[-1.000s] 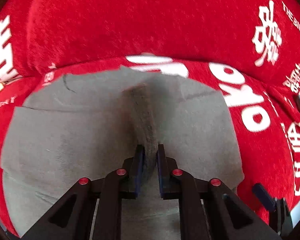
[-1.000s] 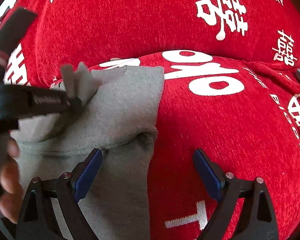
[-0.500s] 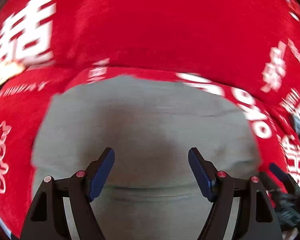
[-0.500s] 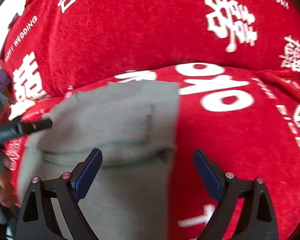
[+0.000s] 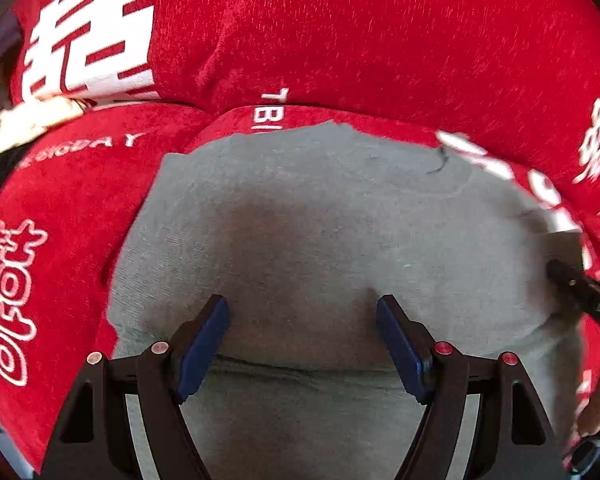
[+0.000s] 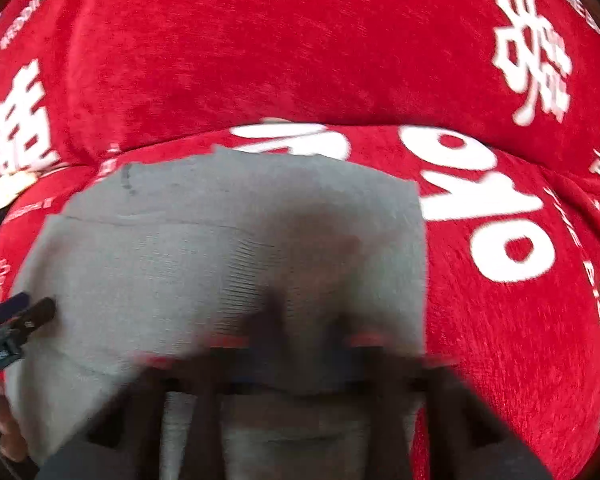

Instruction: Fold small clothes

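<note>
A: So, where is the cloth (image 5: 340, 232) and how does it lie?

B: It is grey and lies flat on a red cover (image 5: 380, 40) printed with white characters, seemingly over a sofa seat. A crease or edge crosses it close to both cameras, so I judge at least 1 fold is in place.

A: What are the 2 grippers doing?

B: The left gripper (image 5: 304, 336) hovers over the cloth's near part, its blue-padded fingers spread wide and holding nothing. The right gripper (image 6: 300, 352) is smeared by motion blur in its own view, so I cannot tell whether its fingers are apart or together. From the left camera only a dark tip of it shows, at the cloth's right edge.

A: How much is left?

B: Probably another fold, perhaps a second, then tidying. The cloth looks too broad to count as finished.
</note>
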A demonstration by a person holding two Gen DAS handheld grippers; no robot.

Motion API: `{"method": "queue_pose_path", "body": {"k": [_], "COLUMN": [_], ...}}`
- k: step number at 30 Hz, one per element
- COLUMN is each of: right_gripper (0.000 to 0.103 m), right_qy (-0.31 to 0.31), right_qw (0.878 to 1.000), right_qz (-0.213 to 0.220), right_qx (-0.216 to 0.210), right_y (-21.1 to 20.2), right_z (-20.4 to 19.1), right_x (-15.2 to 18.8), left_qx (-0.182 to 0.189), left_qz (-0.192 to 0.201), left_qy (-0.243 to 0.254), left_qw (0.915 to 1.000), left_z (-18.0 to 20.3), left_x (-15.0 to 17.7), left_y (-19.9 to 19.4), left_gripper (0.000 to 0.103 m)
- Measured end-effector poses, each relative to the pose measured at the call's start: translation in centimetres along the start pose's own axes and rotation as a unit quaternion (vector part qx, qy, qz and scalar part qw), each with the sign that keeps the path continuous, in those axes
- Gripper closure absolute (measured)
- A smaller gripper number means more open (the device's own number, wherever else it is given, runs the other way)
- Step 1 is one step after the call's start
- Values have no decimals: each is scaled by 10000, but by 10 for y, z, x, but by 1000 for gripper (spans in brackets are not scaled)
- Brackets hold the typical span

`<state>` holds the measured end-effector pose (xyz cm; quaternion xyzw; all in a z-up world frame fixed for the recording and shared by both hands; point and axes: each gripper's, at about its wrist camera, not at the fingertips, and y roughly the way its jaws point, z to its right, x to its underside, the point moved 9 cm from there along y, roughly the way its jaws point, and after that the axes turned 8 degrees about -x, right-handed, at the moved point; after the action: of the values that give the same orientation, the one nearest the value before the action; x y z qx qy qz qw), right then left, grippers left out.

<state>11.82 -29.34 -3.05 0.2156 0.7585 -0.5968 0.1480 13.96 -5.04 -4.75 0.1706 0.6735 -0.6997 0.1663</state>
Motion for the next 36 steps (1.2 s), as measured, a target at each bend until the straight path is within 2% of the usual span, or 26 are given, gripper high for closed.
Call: {"method": "queue_pose_path", "body": {"k": [1,3,5,7,9,11,12,14,15,16,17,19,21,23,24,26,27,29,31,33,34,35,36], "right_gripper": [95,95,96,96,96,94,89,57,47,33,30,30,30,30,29,26,26,26,23,23,24,23,22], "right_qy": [-54,-2,105,174,160,127,157,327,389,411,343,70,-357,-637,-747,-925,-884,-802,-785,-864,-881,-863,-828], "right_qw": [9999,9998,9998,9998,9998,9998,9998,9990,9985,9979,9972,9983,9990,9979,9965,9951,9949,9961,9966,9959,9950,9951,9962], "right_qz": [122,179,153,87,43,52,27,76,198,359,547,502,227,-126,-341,-141,-269,-155,14,-249,-452,-448,-226], "right_qx": [-7,-24,5,62,92,123,137,310,342,353,375,293,125,36,124,326,395,339,235,109,143,157,117], "right_y": [-6,-10,-5,4,10,9,6,-5,-12,-20,-28,-28,-17,-1,9,3,-1,-19,-31,-22,-16,-15,-24], "right_z": [-1,3,8,13,14,14,15,21,21,18,10,-13,-46,-67,-71,-72,-70,-70,-77,-84,-83,-81,-80], "right_x": [-1,3,9,16,18,16,16,17,16,14,11,9,15,27,38,41,45,50,59,74,85,90,94], "left_qx": [103,66,-181,-390,-405,-271,-157,-205,-272,-298,-257,-193,-444,-455,-437,-411,-421,-286,-105,-167,-263,-432,-501], "left_qz": [16,-24,74,163,160,89,93,237,285,271,136,-205,-104,-52,-41,76,169,262,108,-66,-100,131,110], "left_qy": [-106,-170,100,424,491,371,307,140,42,-91,-287,-428,-242,-110,-107,-37,-38,-131,-119,-55,-14,61,68], "left_qw": [9999,9998,9998,9982,9978,9989,9994,9994,9992,9991,9992,9987,9987,9989,9990,9991,9990,9992,9998,9998,9996,9990,9987], "left_z": [-2,-4,1,9,12,10,9,-2,-9,-16,-24,-29,-31,-32,-34,-43,-52,-63,-63,-60,-60,-62,-64], "left_x": [-1,1,5,10,11,9,6,-3,-8,-11,-13,-7,-2,5,8,19,27,41,59,71,77,79,84], "left_y": [-2,2,8,10,9,5,2,-4,-4,-2,5,20,23,17,13,-5,-16,-28,-27,-18,-12,-16,-16], "left_gripper": [26,26,26,17,17,17,17,17,17,17,17,17,17,17,17,17,17,17,17,17,14,10,2]}}
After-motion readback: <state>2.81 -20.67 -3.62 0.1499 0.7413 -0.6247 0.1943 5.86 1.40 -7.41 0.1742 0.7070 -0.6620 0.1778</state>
